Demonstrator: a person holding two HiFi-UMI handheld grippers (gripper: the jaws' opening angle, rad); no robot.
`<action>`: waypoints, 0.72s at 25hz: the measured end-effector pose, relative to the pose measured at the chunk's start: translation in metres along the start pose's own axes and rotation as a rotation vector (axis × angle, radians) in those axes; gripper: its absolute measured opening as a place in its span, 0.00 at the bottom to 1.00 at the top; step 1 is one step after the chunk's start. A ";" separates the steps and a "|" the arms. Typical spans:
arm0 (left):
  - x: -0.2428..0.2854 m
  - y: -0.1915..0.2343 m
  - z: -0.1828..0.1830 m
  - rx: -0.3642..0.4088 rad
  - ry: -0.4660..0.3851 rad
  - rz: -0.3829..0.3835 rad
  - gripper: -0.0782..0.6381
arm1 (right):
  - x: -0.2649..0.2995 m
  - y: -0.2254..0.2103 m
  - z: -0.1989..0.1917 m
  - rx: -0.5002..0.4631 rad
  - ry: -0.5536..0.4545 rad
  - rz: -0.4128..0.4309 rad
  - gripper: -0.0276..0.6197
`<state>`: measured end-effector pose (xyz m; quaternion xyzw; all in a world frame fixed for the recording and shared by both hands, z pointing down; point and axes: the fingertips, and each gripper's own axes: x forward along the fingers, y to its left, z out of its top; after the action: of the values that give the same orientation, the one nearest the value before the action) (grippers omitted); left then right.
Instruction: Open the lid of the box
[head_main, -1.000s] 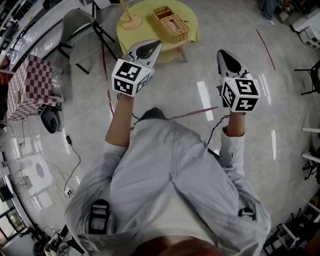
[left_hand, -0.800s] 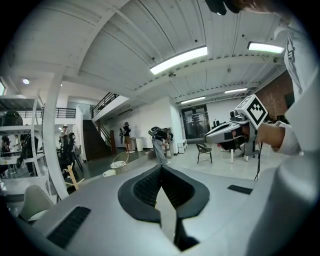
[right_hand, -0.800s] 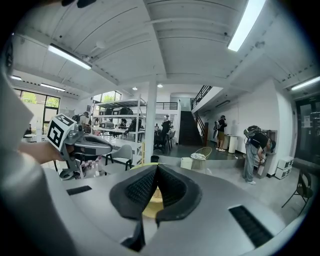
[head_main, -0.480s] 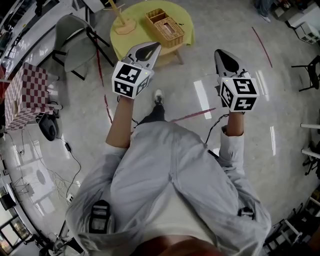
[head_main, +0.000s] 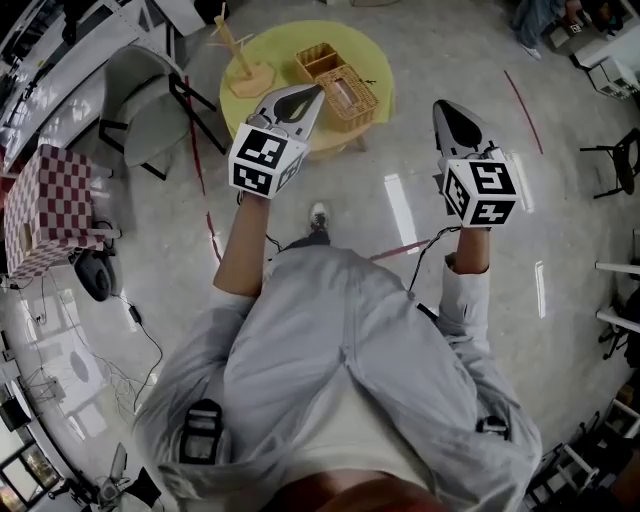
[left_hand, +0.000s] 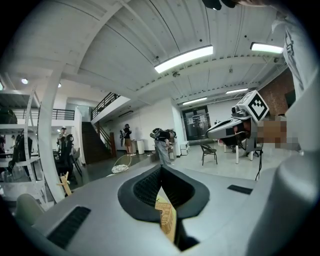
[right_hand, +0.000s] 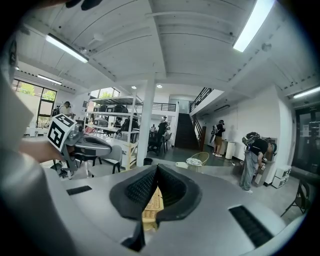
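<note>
A wicker box (head_main: 348, 92) with its lid down lies on a round yellow table (head_main: 372, 42) ahead of me, beside a smaller open wicker basket (head_main: 317, 58). My left gripper (head_main: 308, 92) is held in the air with its tip over the table's near edge, just left of the box, jaws shut on nothing. My right gripper (head_main: 447, 106) hangs over the floor to the right of the table, also shut and empty. A sliver of the wicker box (left_hand: 166, 220) shows below the left gripper (left_hand: 161, 170), and again as wicker (right_hand: 151, 205) below the right gripper (right_hand: 156, 167).
A wooden stand (head_main: 243, 68) is on the table's left part. A grey chair (head_main: 150, 105) stands left of the table, a red-checked box (head_main: 50, 195) further left. Cables (head_main: 140, 300) trail on the floor. My shoe (head_main: 317, 214) is forward on the shiny floor.
The table and wicker box have drawn nearer and shifted slightly right in the head view as I step forward. Both grippers keep their raised pose and stay shut.
</note>
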<state>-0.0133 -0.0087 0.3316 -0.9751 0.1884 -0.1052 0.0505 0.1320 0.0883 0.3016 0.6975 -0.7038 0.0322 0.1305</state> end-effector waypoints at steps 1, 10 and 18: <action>0.006 0.009 0.000 -0.001 0.001 -0.001 0.15 | 0.010 -0.003 0.002 0.000 0.005 -0.003 0.08; 0.062 0.065 -0.011 -0.021 0.018 -0.057 0.15 | 0.084 -0.022 0.002 -0.010 0.057 -0.021 0.08; 0.105 0.113 -0.026 -0.033 0.030 -0.098 0.15 | 0.147 -0.034 -0.004 0.021 0.100 -0.033 0.08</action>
<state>0.0358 -0.1548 0.3606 -0.9823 0.1427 -0.1188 0.0262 0.1675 -0.0551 0.3341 0.7080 -0.6843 0.0724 0.1587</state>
